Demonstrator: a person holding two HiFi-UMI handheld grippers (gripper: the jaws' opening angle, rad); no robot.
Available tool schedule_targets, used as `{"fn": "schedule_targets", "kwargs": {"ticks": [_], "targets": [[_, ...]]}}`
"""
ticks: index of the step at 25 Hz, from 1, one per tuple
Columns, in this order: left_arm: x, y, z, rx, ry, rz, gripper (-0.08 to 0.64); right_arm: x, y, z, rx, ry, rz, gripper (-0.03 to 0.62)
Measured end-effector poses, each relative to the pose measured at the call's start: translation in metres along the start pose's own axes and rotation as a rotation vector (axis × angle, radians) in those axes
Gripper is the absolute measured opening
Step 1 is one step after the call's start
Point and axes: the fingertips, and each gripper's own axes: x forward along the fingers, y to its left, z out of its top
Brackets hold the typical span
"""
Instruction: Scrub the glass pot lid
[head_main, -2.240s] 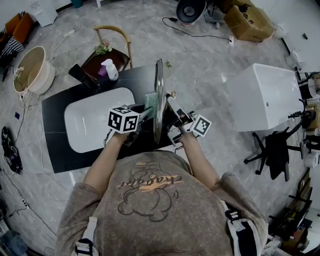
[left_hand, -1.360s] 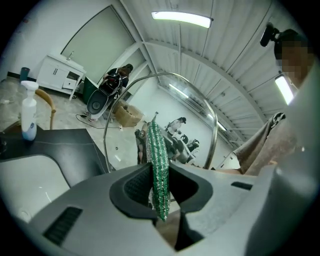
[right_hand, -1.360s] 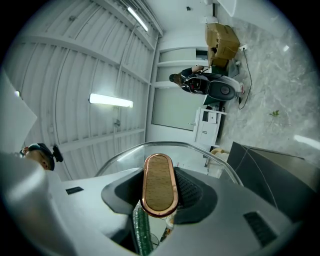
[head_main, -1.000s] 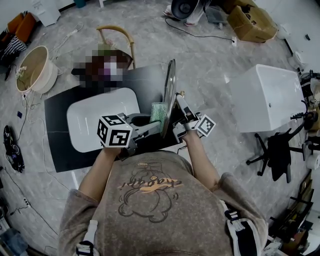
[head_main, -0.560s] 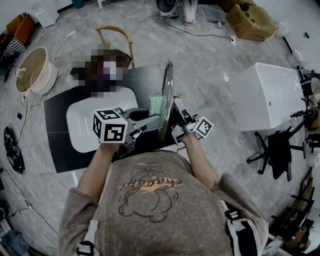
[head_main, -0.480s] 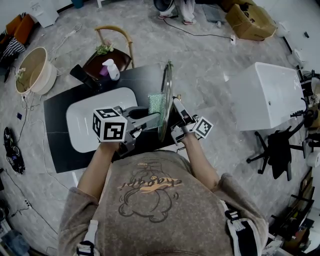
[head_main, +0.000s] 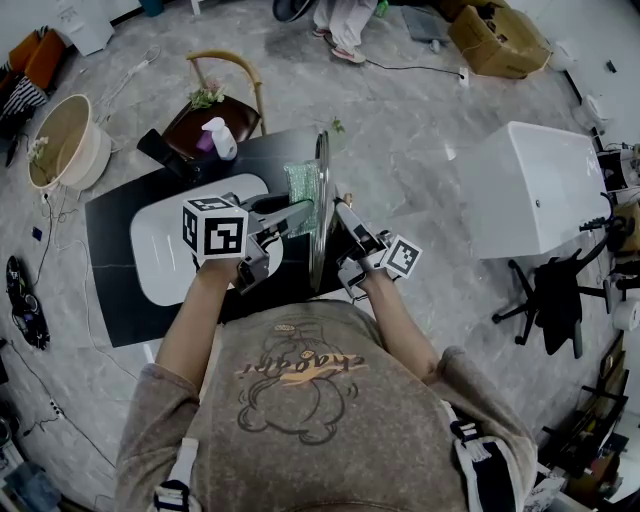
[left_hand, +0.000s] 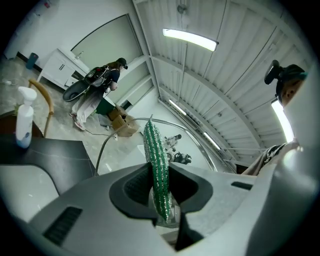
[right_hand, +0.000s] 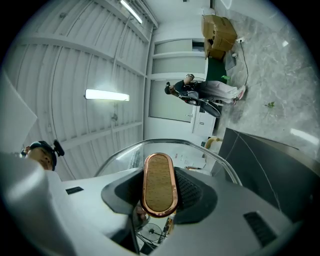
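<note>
Seen from the head cam, a black table (head_main: 112, 270) w/ a white oval sink (head_main: 165, 255) set in it sits below the person's arms. The glass pot lid (head_main: 319, 190) is held upright on edge in the air, above the table just right of the sink, its metal rim facing the camera. The left gripper (head_main: 297, 210) reaches in from the lid's left side, jaws pinching a green mesh scrub pad (left_hand: 157, 165). The pad lies along the lid's left face; actual contact can't be told. The right gripper (right_hand: 159, 189) comes in from the right, jaws clamped on the lid handle (right_hand: 159, 182), an oval wood-look knob w/ a copper rim. A white pump bottle (head_main: 219, 139) stands at the table's far edge, well apart from the lid.
</note>
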Motion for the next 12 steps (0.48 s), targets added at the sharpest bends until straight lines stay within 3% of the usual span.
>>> {"fn": "schedule_targets", "kwargs": {"ticks": [12], "targets": [[0.007, 0.031, 0.02, -0.033, -0.019, 0.048, 0.084, 0.008, 0.009, 0.0, -0.001, 0.018, 0.025, 0.181]]}}
